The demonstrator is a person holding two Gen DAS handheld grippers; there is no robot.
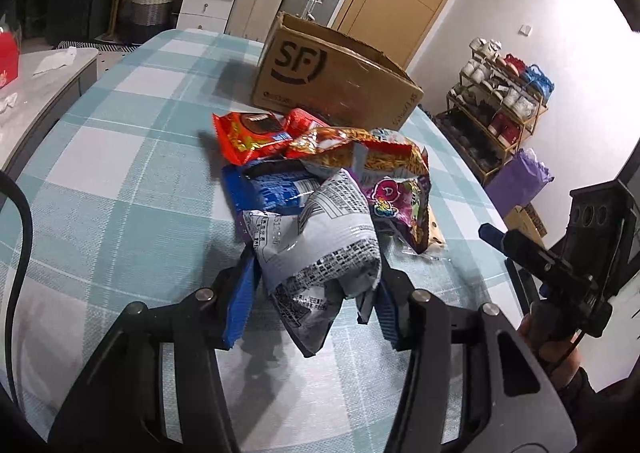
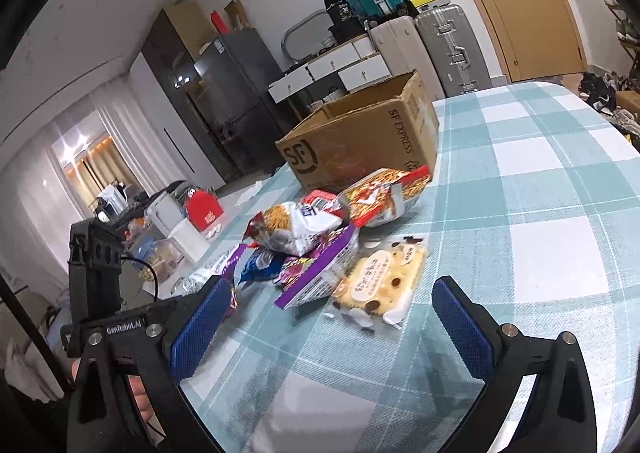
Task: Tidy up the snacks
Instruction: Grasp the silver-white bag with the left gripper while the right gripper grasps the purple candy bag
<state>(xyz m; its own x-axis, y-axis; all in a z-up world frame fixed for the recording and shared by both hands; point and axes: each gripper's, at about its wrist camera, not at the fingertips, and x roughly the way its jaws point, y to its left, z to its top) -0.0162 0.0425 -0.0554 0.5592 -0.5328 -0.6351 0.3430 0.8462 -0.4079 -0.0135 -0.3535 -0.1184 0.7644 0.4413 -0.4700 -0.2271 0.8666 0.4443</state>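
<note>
My left gripper [image 1: 316, 273] is shut on a crumpled silver snack bag [image 1: 316, 237], held just above the checked tablecloth [image 1: 120, 173]. Behind it lies a pile of snacks: a red pack [image 1: 248, 137], an orange noodle pack [image 1: 360, 149], a blue pack [image 1: 268, 189] and a purple pack [image 1: 400, 201]. An open cardboard box [image 1: 332, 85] marked SF stands beyond the pile. My right gripper [image 2: 332, 289] is open, low over the cloth, with nothing between its pads. A cream bread pack [image 2: 380, 289] lies just ahead of it, beside the purple pack [image 2: 316, 277] and in front of the box [image 2: 360, 141].
A shoe rack [image 1: 500, 113] and a purple bag [image 1: 516, 181] stand past the table's right edge. A grey counter [image 1: 40, 93] with a red box is off the left edge. Suitcases [image 2: 452, 45] and drawers line the far wall. A black cable [image 1: 24, 233] hangs at left.
</note>
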